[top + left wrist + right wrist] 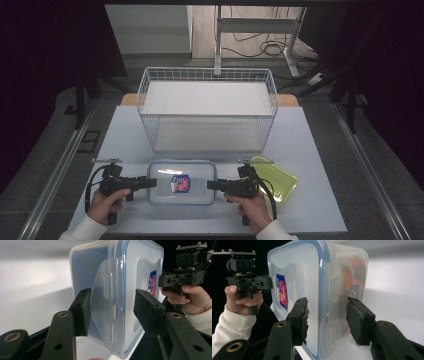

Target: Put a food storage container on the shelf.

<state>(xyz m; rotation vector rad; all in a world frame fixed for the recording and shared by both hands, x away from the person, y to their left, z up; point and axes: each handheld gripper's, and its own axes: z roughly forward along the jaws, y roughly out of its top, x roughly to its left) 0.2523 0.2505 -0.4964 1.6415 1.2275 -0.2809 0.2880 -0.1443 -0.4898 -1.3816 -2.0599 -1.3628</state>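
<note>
A: Where's the clear lidded container [182, 182]?

B: On the tabletop, at about six o'clock from the white wire basket [207, 111], near the person's edge. A yellow-green lid [276, 178] lies at its three o'clock, partly behind the right gripper [212, 185].

A: And the jaws?

B: Both sets half open. The left gripper [150, 183] straddles the container's nine o'clock end, its jaws either side of the side latch flap [106, 307]; one pad looks close against the wall, the other stands off the lid. The right gripper brackets the three o'clock end the same way. I can't tell that either pad is pressing.

A: So which step?

B: I'd judge it's the grasp from both ends, before a lift. Next both pairs need to close evenly on lid and base, then rise together, level, likely toward the basket.

A: Any writing?

B: A red-and-blue sticker [282, 291] on the lid and an orange label [353, 277] seen through the wall; the text is too small to read.
</note>
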